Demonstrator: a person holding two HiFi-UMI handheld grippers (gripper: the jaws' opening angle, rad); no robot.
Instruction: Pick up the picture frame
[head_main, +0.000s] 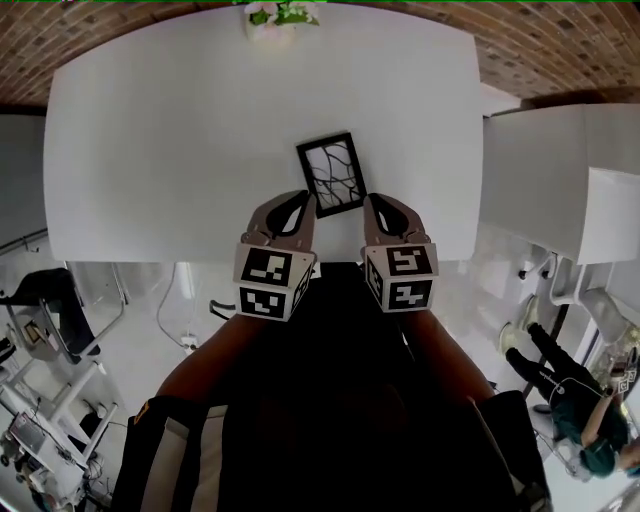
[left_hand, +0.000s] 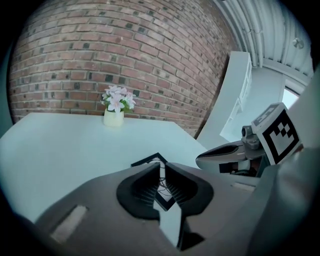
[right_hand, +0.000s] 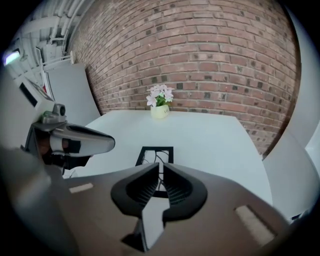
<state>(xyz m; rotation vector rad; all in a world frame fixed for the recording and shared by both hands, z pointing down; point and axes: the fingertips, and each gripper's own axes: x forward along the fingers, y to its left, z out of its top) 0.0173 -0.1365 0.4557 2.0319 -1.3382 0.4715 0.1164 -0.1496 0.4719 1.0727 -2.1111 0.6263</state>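
The picture frame (head_main: 332, 174) lies flat on the white desk (head_main: 150, 150), close to the near edge and about midway along it. It is turned a little out of square with that edge. It looks like a thin, stiff black border around a pale panel with dark branching lines. Expect it to be light and rigid. Treat the panel as possibly glazed, so fragile and slick.

Because it lies flat on a smooth top, there is little for the jaws to catch. The best hold is probably across the black border at the near short side or a near corner. Pinch the rim there, not the panel. You may need to tip or slide it first to get a jaw under it.

The left gripper (head_main: 296, 212) sits by the frame's near left corner and the right gripper (head_main: 383, 214) by its near right corner. I cannot tell whether either touches it. Both pairs of jaws are clenched together on nothing, and the frame shows only beyond the slit, so they must part before any grasp.

By count there is one frame, one desk and two grippers. One flower pot (head_main: 275, 18) stands at the far edge, well apart from the frame.
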